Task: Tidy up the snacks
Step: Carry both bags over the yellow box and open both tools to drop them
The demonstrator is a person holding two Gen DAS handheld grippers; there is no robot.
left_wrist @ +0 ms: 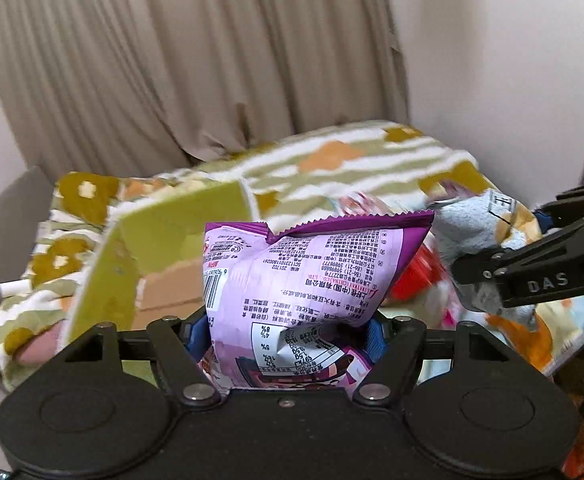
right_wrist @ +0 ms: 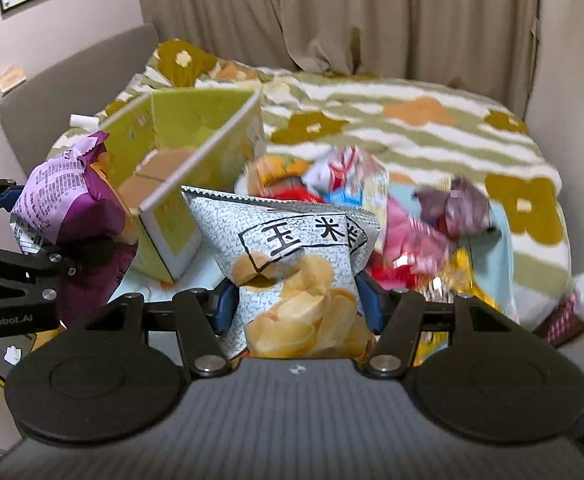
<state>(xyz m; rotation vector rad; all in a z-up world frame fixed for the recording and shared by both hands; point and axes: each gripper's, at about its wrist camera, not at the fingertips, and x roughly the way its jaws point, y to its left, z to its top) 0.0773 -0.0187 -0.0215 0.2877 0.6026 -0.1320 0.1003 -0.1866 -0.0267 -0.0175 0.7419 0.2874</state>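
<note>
Purple snack bag (left_wrist: 312,276), pale lilac back with dark print; grey speckled chip bag (right_wrist: 292,264) showing golden chips and black characters; yellow-green box (right_wrist: 196,140), brown cardboard inside; bedspread (right_wrist: 432,120) — white and olive stripes, mustard and orange flowers; beige curtain (right_wrist: 332,12).

Left tool (left_wrist: 288,340) clamping purple snack bag (left_wrist: 312,272), green box (left_wrist: 152,248) behind
</note>
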